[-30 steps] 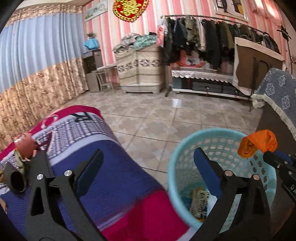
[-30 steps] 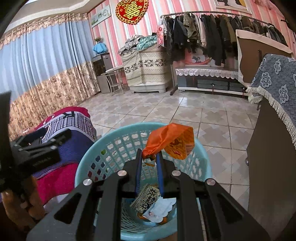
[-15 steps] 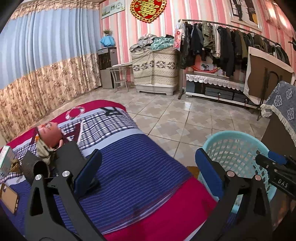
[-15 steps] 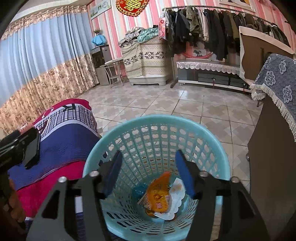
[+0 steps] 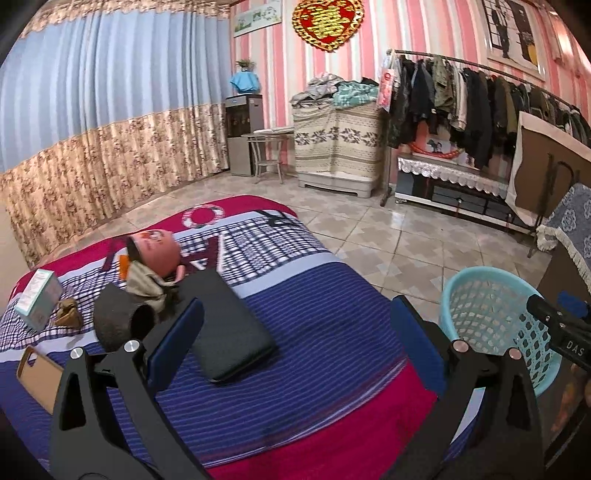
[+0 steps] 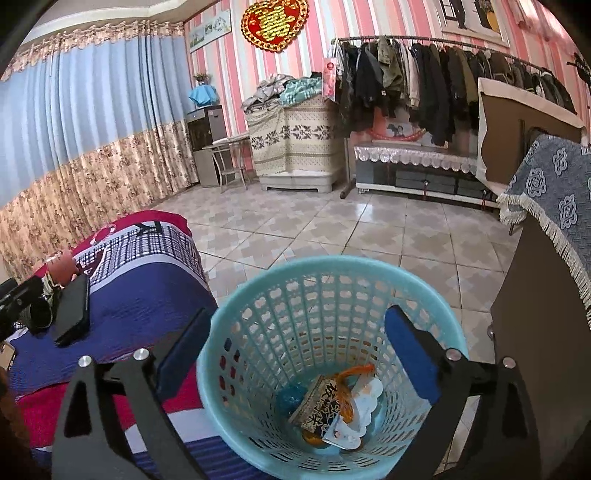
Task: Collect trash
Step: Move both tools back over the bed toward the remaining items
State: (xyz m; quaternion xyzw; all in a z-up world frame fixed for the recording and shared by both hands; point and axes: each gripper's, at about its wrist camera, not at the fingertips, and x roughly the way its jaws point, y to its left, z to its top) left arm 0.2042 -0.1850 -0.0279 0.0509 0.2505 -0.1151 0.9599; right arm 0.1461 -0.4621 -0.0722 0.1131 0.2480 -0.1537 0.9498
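Task status: partly done, by my judgement. The turquoise basket stands on the tiled floor just beside the foot edge of the bed and already holds several discarded wrappers: an orange one, a white scalloped piece and a printed packet, all lying at the bottom.

The right hand-held gripper hangs above the basket mouth with its blue-padded jaws spread wide and nothing between them. The left hand-held gripper sits over the bed, jaws equally wide, also empty.

Left to collect, as far as can be judged: near the head end of the bed lie a crumpled tan scrap, a small pale box and an orange bit beside a pink round object. Whether the box counts as trash cannot be told. A black flat case, a dark cylinder and a brown card at the near left edge appear to be belongings, not litter.

Writing: the printed packet in the basket carries large Chinese characters, not legible enough to transcribe. "DAS" is readable on the right gripper's body in the left wrist view. The wall bears a red-and-gold heart ornament whose character is blurred.
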